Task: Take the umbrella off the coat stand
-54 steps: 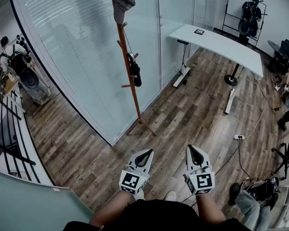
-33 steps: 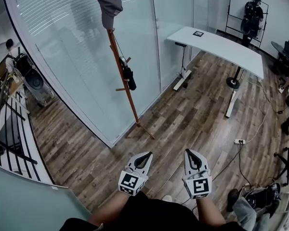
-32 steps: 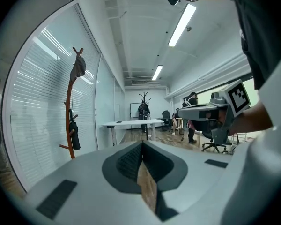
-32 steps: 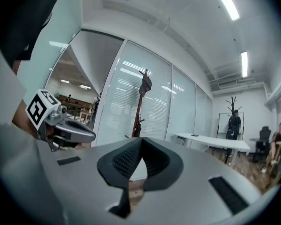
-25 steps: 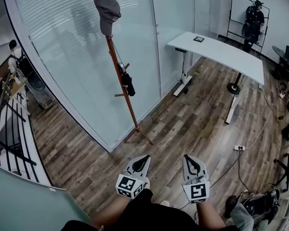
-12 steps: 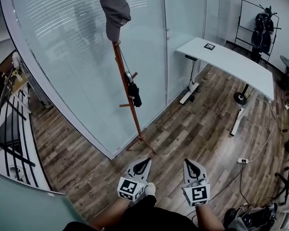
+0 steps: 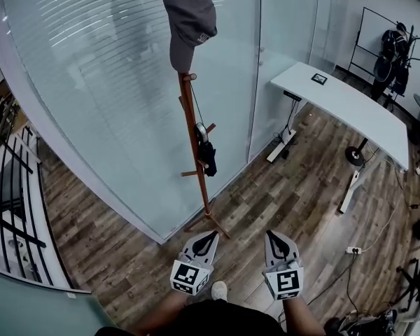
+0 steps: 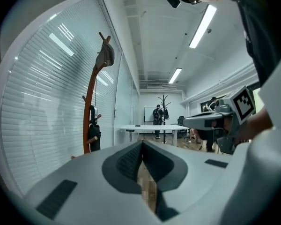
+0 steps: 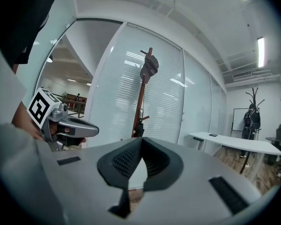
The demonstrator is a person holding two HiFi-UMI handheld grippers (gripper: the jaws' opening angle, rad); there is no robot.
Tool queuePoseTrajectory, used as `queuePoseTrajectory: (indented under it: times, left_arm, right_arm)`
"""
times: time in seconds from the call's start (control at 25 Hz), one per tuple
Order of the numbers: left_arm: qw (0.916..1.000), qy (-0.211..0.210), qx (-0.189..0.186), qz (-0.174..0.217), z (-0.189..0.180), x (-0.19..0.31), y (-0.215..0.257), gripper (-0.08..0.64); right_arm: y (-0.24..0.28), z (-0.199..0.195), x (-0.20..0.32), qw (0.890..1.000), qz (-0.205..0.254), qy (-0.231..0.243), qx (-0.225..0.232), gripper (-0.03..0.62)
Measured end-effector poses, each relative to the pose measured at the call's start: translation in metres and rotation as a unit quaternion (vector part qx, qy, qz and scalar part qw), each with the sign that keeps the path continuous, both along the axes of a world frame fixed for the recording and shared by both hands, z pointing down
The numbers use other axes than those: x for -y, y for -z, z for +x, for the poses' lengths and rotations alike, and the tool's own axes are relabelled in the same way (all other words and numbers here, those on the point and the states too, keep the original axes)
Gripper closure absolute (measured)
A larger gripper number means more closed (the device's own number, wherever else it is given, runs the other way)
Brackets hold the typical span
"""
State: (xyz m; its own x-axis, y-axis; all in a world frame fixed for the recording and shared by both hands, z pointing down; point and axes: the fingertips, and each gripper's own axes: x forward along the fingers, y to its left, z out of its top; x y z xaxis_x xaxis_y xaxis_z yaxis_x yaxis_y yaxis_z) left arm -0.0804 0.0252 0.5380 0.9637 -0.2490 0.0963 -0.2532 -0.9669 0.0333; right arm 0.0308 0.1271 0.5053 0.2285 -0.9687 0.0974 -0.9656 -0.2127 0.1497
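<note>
A brown wooden coat stand (image 7: 196,161) rises beside the glass wall. A small black folded umbrella (image 7: 207,154) hangs from a peg low on it, and a grey cap (image 7: 189,21) sits on top. The left gripper view shows the umbrella (image 8: 93,135) at left, the right gripper view shows the umbrella (image 9: 139,128) just above the jaws. My left gripper (image 7: 205,240) and right gripper (image 7: 276,239) are side by side near the stand's feet, well short of the umbrella. Both are shut and empty.
A curved frosted glass wall (image 7: 112,96) stands behind the coat stand. A white desk (image 7: 350,107) is at the right, with a power strip (image 7: 353,250) and cables on the wood floor. A second coat rack (image 7: 395,47) stands far right.
I have walked closer to the coat stand; it now looms larger and more central, its feet just beyond the grippers. Both grippers stay shut and side by side.
</note>
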Motion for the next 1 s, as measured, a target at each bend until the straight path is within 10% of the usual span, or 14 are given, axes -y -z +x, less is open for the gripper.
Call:
queuePoseTrajectory:
  times: [1.0]
  left_arm:
    - [0.9961, 0.087, 0.011, 0.010, 0.024, 0.120, -0.005, 0.546]
  right_arm:
    - [-0.007, 0.040, 0.167, 0.991, 0.005, 0.121, 0.047, 0.586]
